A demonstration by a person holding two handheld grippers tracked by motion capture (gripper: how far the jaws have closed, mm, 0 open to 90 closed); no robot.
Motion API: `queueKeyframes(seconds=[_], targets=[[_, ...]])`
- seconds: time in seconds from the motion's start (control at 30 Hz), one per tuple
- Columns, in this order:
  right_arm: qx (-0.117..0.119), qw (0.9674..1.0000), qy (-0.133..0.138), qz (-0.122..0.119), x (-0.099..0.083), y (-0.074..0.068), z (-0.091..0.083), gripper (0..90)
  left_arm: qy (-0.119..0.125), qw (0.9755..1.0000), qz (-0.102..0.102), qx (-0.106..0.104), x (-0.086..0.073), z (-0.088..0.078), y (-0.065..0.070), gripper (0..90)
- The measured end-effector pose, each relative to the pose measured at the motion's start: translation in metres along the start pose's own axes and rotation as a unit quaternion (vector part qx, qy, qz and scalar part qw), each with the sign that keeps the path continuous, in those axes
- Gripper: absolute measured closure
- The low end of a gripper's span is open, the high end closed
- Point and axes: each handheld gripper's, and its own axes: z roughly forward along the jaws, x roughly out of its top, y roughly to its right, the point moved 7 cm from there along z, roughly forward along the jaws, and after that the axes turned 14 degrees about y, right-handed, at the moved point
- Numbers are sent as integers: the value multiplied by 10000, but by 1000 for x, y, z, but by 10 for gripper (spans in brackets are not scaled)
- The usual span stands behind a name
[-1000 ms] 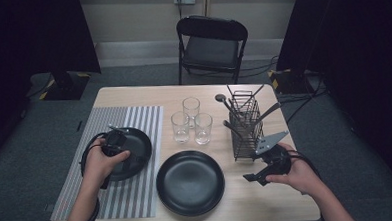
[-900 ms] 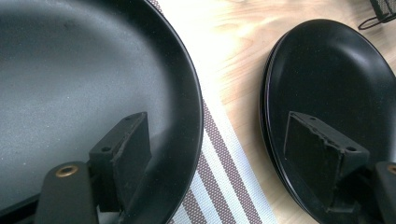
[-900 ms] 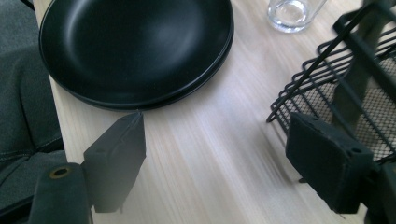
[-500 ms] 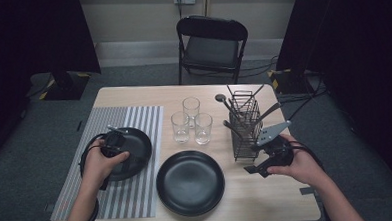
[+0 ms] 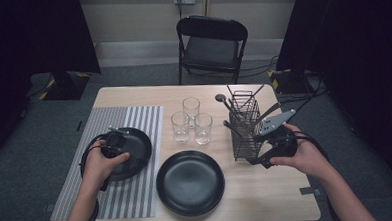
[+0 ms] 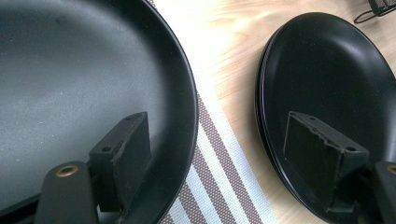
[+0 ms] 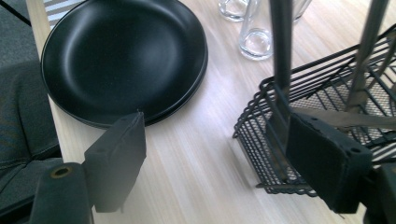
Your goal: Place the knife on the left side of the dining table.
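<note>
Nearest the person, a black plate [image 5: 189, 182] lies on the bare wood of the table [image 5: 283, 197], at the front edge. To its left, a second black plate [image 5: 130, 151] rests on a striped placemat [image 5: 137, 193]. The left gripper [image 5: 116, 144] is held over this plate — its jaws stand wide apart, one over the plate's inner slope, the other out beyond the rim, and nothing is clamped. To grip well, the rim should be brought between the jaws before closing, judged from how they straddle it.

On the right, the right gripper [image 5: 266, 150] is held low beside a black wire cutlery basket [image 5: 246, 131] — its jaws are also spread wide and empty, one near the basket's lower corner.

Farther back, three clear glasses [image 5: 189, 122] stand together mid-table. Utensil handles [image 5: 225, 103] rise from the basket. Beyond the table, a black folding chair [image 5: 211, 42] is seen.
</note>
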Motion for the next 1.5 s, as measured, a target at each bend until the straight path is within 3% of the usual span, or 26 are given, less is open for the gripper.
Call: queueKeyframes(seconds=[0.77, 1.33, 1.5], targets=[[-156, 9997, 137, 115, 18, 19, -3, 216, -68, 9999, 81, -24, 0, 0, 4, 220], [-66, 9992, 338, 220, 29, 26, 12, 247, -17, 10000, 51, -60, 1, -3, 3, 217], [-49, 9995, 244, 192, 28, 29, 17, 277, -20, 10000, 39, -40, 1, -4, 1, 217]])
